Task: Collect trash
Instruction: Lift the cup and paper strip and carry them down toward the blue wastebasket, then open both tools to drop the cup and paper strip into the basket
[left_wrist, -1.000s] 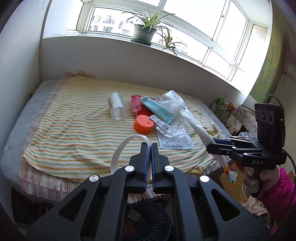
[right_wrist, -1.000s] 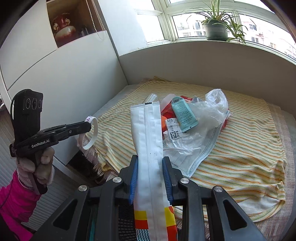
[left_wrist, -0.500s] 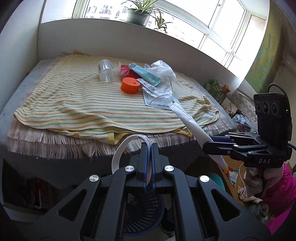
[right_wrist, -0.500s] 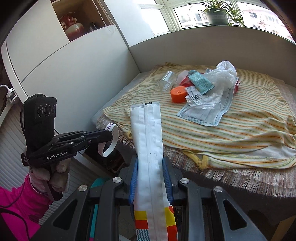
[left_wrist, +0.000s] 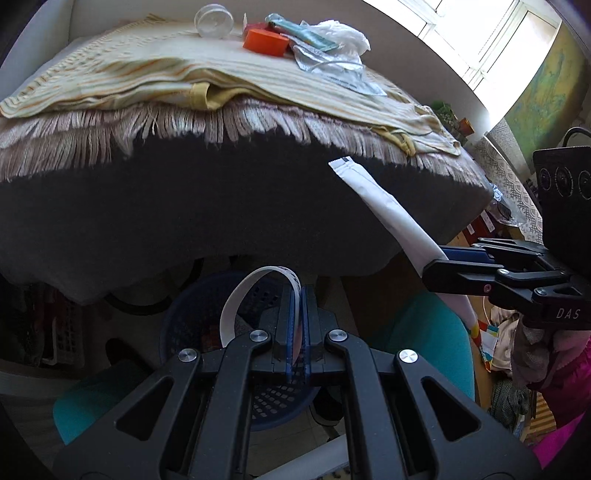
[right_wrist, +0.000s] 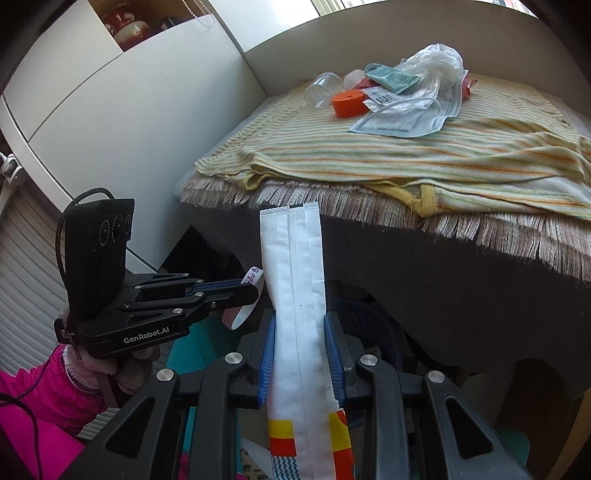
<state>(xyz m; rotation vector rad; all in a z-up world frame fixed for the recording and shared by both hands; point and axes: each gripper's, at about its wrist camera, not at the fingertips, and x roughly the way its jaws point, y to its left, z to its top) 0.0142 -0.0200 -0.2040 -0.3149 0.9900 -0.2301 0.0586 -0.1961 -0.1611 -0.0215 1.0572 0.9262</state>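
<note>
My left gripper (left_wrist: 296, 295) is shut on a white paper band loop (left_wrist: 236, 295), held over a dark blue mesh basket (left_wrist: 184, 314) on the floor below the bed edge. It also shows in the right wrist view (right_wrist: 243, 291). My right gripper (right_wrist: 301, 325) is shut on a long white wrapper (right_wrist: 295, 266) with red and yellow print. The wrapper also shows in the left wrist view (left_wrist: 384, 210), to the right of the basket. More trash lies on the bed: an orange lid (right_wrist: 349, 103), a clear cup (right_wrist: 321, 90), a face mask (right_wrist: 406, 118), a plastic bag (right_wrist: 436, 62).
The bed (right_wrist: 424, 254) with a striped sheet (right_wrist: 443, 155) and fringe stands above and ahead. White cupboard doors (right_wrist: 110, 122) are at the left. Teal objects (left_wrist: 424, 332) and clutter lie on the floor beside the basket.
Both grippers have dropped from bed height to below the bed edge, each still holding its item. The basket now lies right under the left gripper.
</note>
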